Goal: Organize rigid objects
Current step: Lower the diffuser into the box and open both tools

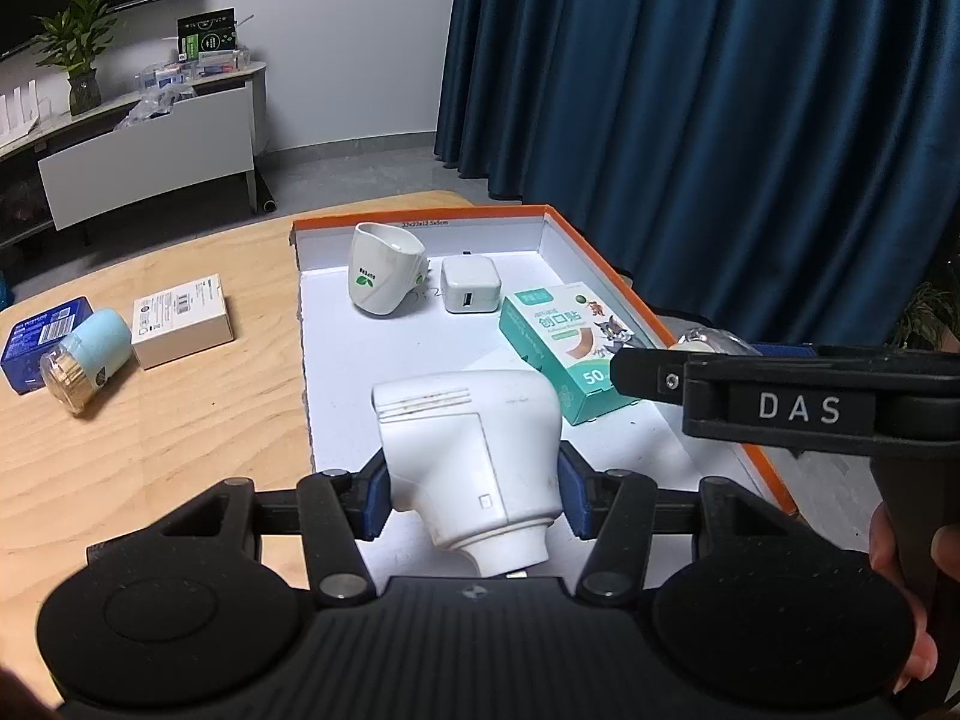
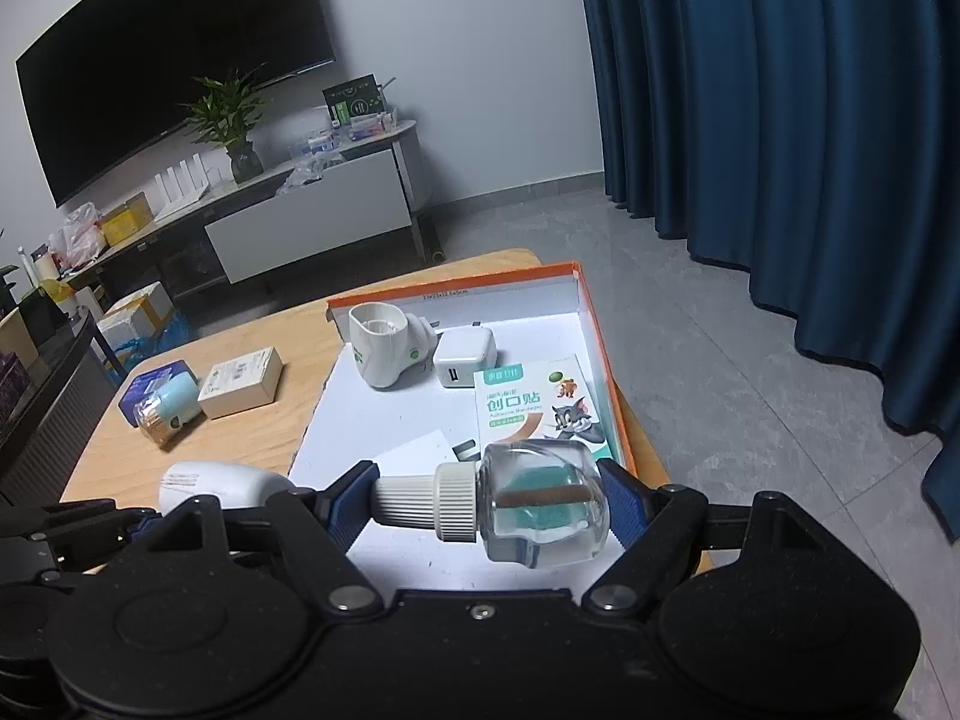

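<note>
Left gripper (image 1: 474, 495): clenched on the white plug-in device (image 1: 474, 450), low centre of the left wrist view, over the near edge of the tray (image 1: 600, 246); not yet set down.
Right gripper (image 2: 480, 504): clamped end to end on the clear refill bottle (image 2: 534, 501), ribbed white cap toward the left pad, base toward the right; low centre of the right wrist view, above the tray's near end.
Tray, near part: bare white floor under both held items; judged the likely drop zone.
Tray, middle right: teal bandage box (image 1: 567, 348) lying flat beside the orange wall; counted as placed.
Tray, far end: white USB charger (image 1: 471, 285) and white cup-shaped holder (image 1: 384, 276) side by side; counted as placed.
Table (image 1: 150, 420), left of tray: white carton (image 1: 183, 318), pale blue jar (image 1: 87, 360) on its side, blue box (image 1: 36, 336) behind it; still outside.
Progress, judged: three items in, two in hand, three left to collect; roughly halfway.
</note>
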{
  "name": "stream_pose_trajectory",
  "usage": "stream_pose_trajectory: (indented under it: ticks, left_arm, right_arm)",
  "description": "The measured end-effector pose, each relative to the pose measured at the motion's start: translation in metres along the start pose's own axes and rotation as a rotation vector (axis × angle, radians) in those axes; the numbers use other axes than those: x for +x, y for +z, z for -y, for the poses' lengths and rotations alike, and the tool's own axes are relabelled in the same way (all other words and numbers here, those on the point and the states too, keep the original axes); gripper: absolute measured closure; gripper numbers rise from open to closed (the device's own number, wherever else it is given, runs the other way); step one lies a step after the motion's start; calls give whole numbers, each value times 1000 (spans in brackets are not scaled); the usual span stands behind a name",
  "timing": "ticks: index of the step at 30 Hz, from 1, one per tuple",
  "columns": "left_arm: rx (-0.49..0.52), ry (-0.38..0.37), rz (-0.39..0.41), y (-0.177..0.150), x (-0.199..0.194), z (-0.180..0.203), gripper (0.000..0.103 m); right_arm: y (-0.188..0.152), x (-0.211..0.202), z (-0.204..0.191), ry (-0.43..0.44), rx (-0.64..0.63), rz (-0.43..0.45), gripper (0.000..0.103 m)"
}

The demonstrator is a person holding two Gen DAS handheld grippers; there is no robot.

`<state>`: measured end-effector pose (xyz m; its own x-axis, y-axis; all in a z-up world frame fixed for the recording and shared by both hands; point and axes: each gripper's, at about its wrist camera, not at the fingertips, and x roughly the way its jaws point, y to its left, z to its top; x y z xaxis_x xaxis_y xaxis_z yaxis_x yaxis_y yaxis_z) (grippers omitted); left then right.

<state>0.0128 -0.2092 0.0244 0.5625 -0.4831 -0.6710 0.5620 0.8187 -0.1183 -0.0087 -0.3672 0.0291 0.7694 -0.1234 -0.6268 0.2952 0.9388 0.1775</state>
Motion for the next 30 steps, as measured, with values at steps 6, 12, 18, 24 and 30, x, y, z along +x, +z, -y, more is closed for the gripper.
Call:
stream_pose_trajectory:
  ticks: [6,12,18,24,30]
  left_arm:
    - [-1,1,-6,-1,1,0,49]
    - [3,-4,-14,-3,4,3,49]
    - [3,-9,-21,-5,6,4,49]
    - [1,-7,-22,-5,6,3,49]
    - [2,-4,-23,-4,7,3,49]
  right_arm:
    - [-2,2,0,4,-1,-12,11]
    - [-1,3,1,2,-1,-16,11]
    - [-2,5,1,-2,-4,-26,11]
    - [-4,8,2,-3,-2,-34,11]
    - [-5,10,4,-12,2,-43,10]
